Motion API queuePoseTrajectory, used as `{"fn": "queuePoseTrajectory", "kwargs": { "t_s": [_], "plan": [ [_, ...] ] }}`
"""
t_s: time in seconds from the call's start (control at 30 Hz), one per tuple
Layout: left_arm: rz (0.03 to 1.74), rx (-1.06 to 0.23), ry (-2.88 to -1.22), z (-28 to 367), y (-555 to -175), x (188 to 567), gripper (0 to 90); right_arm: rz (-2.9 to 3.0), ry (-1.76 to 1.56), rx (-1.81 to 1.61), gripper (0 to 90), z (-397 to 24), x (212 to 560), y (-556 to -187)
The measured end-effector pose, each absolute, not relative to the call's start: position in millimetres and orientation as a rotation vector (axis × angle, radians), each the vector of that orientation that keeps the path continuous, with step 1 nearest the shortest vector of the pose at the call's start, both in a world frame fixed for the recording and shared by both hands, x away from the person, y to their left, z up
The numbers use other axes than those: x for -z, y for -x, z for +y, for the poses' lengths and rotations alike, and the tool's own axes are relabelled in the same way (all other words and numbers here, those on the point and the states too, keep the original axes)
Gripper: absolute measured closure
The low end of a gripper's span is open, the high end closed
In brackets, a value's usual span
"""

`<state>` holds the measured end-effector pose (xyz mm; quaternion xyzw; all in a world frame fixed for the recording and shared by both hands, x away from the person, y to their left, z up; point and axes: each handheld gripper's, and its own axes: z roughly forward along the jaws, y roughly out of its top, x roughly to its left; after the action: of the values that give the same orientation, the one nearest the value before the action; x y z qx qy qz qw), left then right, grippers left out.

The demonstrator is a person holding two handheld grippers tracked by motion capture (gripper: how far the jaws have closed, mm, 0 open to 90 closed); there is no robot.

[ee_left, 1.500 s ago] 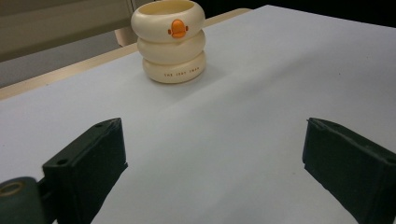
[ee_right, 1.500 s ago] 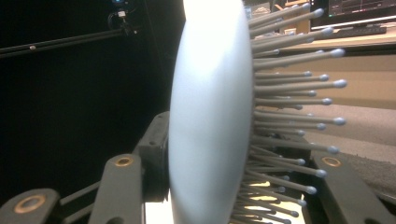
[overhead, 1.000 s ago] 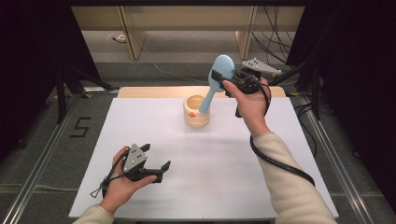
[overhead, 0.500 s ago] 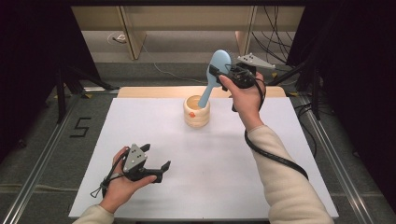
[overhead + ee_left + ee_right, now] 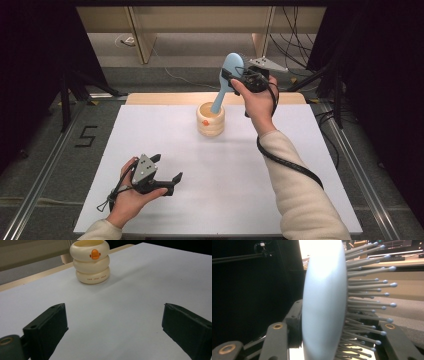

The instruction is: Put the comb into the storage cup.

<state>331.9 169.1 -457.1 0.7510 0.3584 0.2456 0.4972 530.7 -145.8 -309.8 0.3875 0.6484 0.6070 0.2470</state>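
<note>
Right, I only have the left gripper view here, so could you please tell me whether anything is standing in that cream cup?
Observer: Yes, a light blue hairbrush stands handle-down in the cup.
Operator: Thank you, is it free or held?
Observer: Held; the right gripper is shut on the brush just below its head.
Operator: And which way do the bristles face?
Observer: In the right gripper view the bristles point to that picture's right, across toward one jaw.
</note>
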Motion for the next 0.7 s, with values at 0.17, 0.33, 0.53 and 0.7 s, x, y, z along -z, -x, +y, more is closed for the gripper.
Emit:
{"fn": "queuePoseTrajectory", "kwargs": {
  "t_s": [0.17,0.33,0.53,0.7],
  "plan": [
    [0.866,-0.594,-1.818,169.1,-332.0,456.9,5.8,1.775,-1.053,-1.645,49.8,-142.2,312.8,-533.7],
    [0.866,-0.594,-1.818,169.4,-332.0,456.8,5.8,1.775,-1.060,-1.647,49.8,-139.3,315.7,-537.1],
    [0.867,-0.594,-1.818,169.2,-332.1,457.1,5.9,1.776,-1.064,-1.649,49.7,-137.7,317.2,-539.6],
    [0.867,-0.593,-1.818,169.2,-332.1,457.1,5.9,1.774,-1.066,-1.644,49.6,-137.4,318.0,-542.1]
  ]
}}
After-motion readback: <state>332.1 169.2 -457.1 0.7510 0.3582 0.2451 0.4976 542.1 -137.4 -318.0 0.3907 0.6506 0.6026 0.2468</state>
